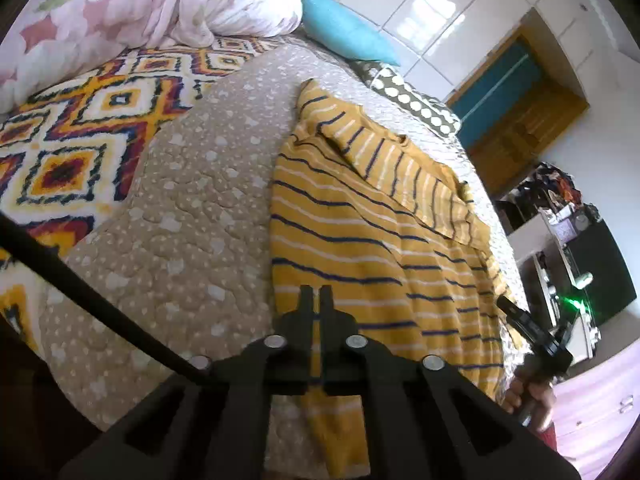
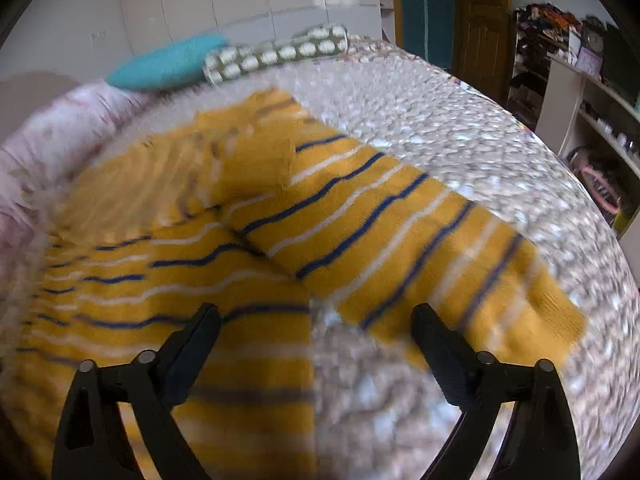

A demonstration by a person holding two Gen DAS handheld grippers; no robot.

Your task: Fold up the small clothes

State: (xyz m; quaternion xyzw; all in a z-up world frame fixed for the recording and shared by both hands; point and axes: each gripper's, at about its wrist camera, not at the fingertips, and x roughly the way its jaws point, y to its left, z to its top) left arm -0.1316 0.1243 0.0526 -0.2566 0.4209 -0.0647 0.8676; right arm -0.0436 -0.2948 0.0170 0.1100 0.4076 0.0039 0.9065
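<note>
A small yellow sweater (image 1: 360, 240) with navy and white stripes lies spread on the beige quilted bed cover (image 1: 192, 208). One sleeve is folded across its upper part. My left gripper (image 1: 317, 296) is shut over the sweater's near left part, with cloth showing between its fingers. My right gripper (image 2: 316, 320) is open and empty, hovering over the sweater (image 2: 240, 248) where a sleeve (image 2: 420, 248) branches off to the right. It also shows in the left wrist view (image 1: 520, 320) at the sweater's right edge.
A patterned orange rug-like blanket (image 1: 72, 136) and a floral duvet (image 1: 132, 4) lie at the left. A teal pillow (image 1: 344, 28) and a dotted bolster (image 1: 416, 104) are at the bed's head. Shelves (image 2: 580, 92) with clutter stand to the right.
</note>
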